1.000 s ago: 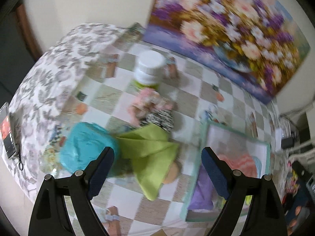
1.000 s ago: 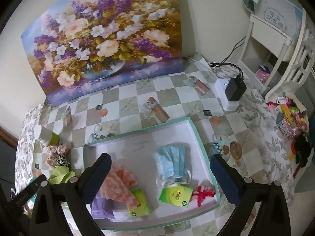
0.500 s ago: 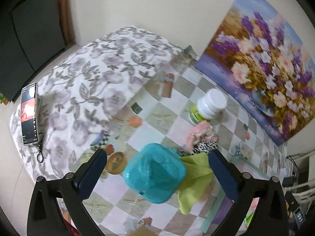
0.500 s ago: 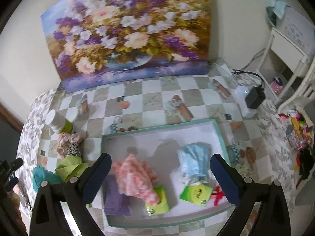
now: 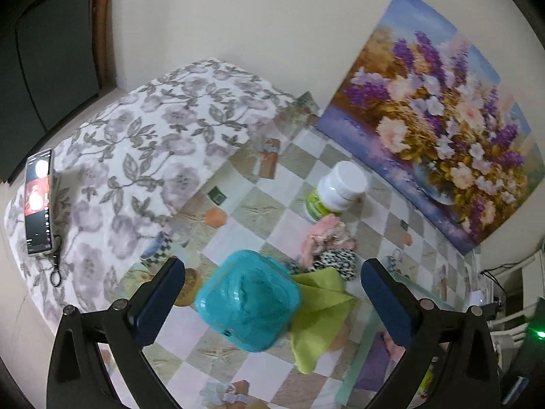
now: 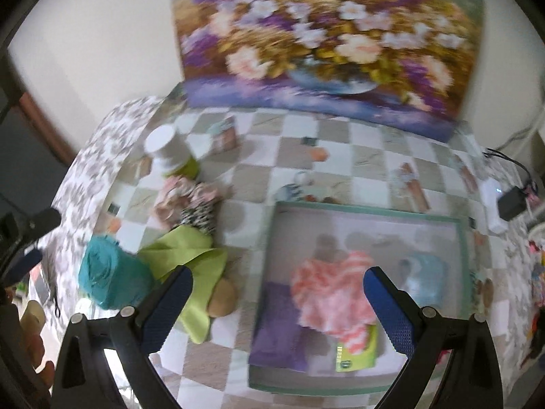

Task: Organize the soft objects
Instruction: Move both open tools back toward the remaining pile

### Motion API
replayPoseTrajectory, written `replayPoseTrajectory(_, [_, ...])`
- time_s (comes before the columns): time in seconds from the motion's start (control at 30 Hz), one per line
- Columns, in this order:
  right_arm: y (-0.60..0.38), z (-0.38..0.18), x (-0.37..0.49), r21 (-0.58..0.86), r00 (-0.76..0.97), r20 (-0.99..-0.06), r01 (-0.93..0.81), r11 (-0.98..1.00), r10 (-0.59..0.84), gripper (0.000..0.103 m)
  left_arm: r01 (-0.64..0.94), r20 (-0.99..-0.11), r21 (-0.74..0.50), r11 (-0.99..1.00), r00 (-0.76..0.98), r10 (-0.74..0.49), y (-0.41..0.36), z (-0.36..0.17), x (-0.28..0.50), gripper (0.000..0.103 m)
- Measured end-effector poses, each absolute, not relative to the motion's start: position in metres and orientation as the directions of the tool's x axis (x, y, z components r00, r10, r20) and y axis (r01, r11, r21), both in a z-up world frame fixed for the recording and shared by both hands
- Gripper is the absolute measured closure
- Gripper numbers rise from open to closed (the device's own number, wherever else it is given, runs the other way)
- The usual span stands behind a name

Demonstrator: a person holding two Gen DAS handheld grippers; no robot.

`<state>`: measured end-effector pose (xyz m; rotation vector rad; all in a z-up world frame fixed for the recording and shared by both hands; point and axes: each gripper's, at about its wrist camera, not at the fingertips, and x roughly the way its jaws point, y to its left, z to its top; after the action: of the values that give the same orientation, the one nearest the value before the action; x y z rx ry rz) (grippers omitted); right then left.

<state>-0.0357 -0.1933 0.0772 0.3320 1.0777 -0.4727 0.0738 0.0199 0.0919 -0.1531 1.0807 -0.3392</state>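
Observation:
A teal bundle (image 5: pixel 248 307) lies on the checked tablecloth, framed by the wide fingers of my left gripper (image 5: pixel 272 286), which is open and above it, touching nothing. A green cloth (image 5: pixel 320 310) lies beside it, with pink and zebra scrunchies (image 5: pixel 328 245) behind. In the right wrist view the same teal bundle (image 6: pixel 110 281), green cloth (image 6: pixel 190 266) and scrunchies (image 6: pixel 187 201) sit left of a green-rimmed tray (image 6: pixel 371 214). The tray holds a pink-white cloth (image 6: pixel 332 294), a purple cloth (image 6: pixel 277 327), a blue mask (image 6: pixel 425 277) and a green packet (image 6: pixel 356 349). My right gripper (image 6: pixel 277 288) is open, hanging over the tray's left edge.
A white-capped jar (image 5: pixel 337 192) stands near the flower painting (image 5: pixel 436 126). A phone (image 5: pixel 39 201) lies on the floral cloth at the left. A charger and cables (image 6: pixel 511 201) sit at the right edge. The left gripper's tips (image 6: pixel 25 238) show at the right view's left border.
My left gripper swung left from the green cloth until the teal bundle sat between its fingers, which spread wider. My right gripper moved left from the tray's middle to its left edge.

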Motion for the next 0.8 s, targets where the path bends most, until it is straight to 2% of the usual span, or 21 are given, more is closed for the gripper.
replayPoseTrajectory(0.17, [-0.188,0.059,-0.034,0.058,0.365,-0.917,0.518,0.853,-0.159,0.001,0.236,-0.814,-0.317,0.919,0.429,-0.391,0.003,0.091,0.057,0.000])
replayPoseTrajectory(0.43, [-0.201,0.049,-0.045,0.050,0.340,-0.924,0.564,0.824,-0.177,0.001,0.322,-0.819,-0.262,0.910,0.424,-0.386,-0.023,0.084,0.024,0.000])
replayPoseTrajectory(0.8, [-0.229,0.058,-0.065,0.079,0.369,-0.906,0.624,0.778,-0.205,0.001,0.320,-0.891,-0.201,0.926,0.333,-0.309,-0.039,0.043,0.006,0.000])
